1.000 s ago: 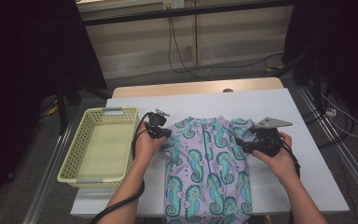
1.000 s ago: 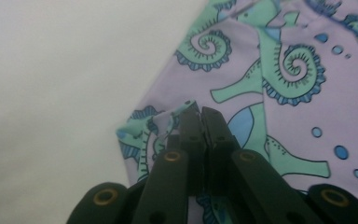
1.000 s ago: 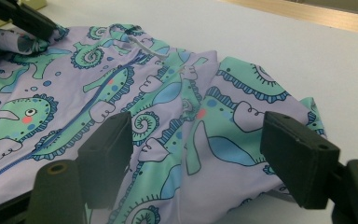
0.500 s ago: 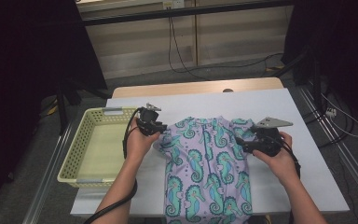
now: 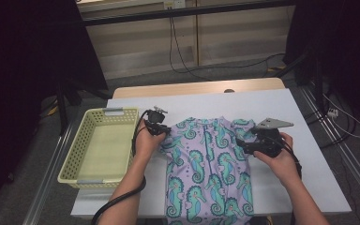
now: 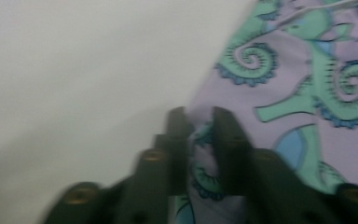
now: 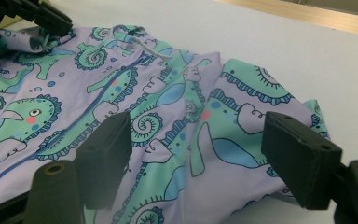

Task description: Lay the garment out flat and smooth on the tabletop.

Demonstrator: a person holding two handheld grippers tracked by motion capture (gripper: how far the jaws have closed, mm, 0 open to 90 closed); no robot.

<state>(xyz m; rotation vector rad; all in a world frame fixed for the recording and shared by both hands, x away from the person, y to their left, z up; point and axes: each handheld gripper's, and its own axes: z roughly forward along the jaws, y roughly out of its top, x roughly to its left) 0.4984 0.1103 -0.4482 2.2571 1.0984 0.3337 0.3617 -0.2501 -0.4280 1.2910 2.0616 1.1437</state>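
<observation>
Two tools, left tool just closing, pinching blurred garment edge, right tool released, garment hem cut off

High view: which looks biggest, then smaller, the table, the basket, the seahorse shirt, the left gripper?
1. Table
2. Seahorse shirt and basket: look about alike, can't rank.
3. Left gripper

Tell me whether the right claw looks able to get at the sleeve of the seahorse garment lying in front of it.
Probably yes. The right claw stands open over the sleeve of the seahorse garment, with nothing between them. The left claw pinches the opposite edge, well away.
</observation>
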